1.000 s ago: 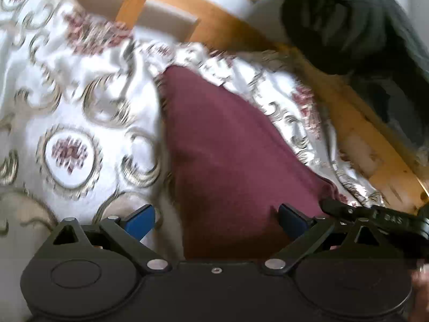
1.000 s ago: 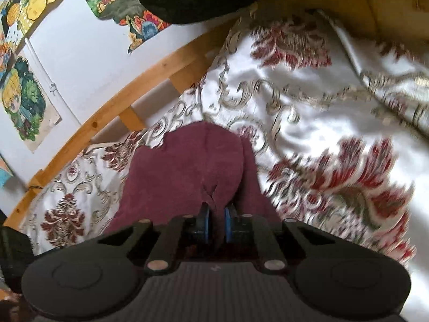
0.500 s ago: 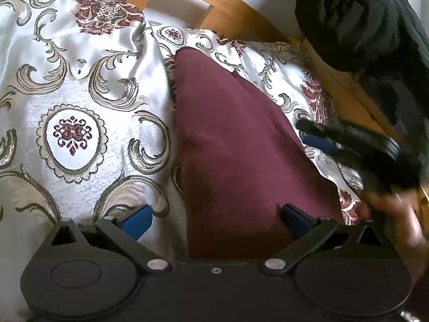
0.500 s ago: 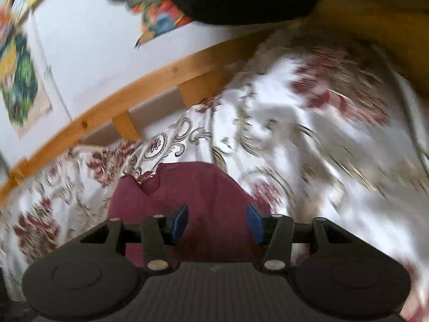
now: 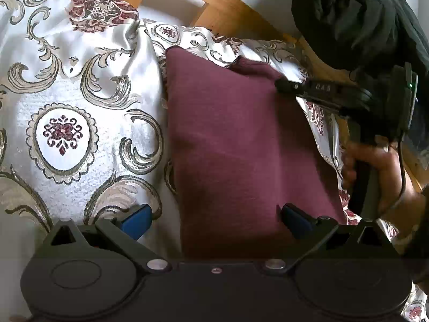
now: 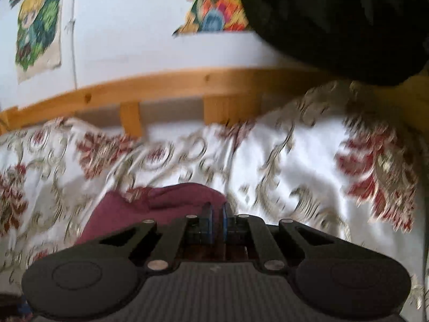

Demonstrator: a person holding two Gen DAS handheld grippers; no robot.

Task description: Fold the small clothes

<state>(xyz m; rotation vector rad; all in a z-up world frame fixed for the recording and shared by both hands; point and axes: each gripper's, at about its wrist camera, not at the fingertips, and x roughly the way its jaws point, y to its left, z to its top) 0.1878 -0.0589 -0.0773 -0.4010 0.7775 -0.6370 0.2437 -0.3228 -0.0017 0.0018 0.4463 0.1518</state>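
Note:
A maroon garment point(image 5: 236, 139) lies folded into a long shape on the patterned bedspread point(image 5: 67, 86). My left gripper point(image 5: 214, 218) is open, its blue pads wide apart over the garment's near end. My right gripper point(image 6: 216, 218) has its jaws together at the garment's far right edge point(image 6: 171, 201); the view is blurred, so whether cloth sits between the pads does not show. The right gripper also shows in the left wrist view point(image 5: 278, 83), its tip on the garment's far corner.
A wooden bed rail point(image 5: 225, 8) runs along the far side under a white wall with colourful pictures point(image 6: 37, 24). A black garment point(image 5: 356, 18) hangs at the upper right. A hand point(image 5: 375, 166) holds the right gripper's handle.
The right gripper opened half a second ago and its jaws have closed again, now at the garment's far corner. The left gripper stays open over the near end.

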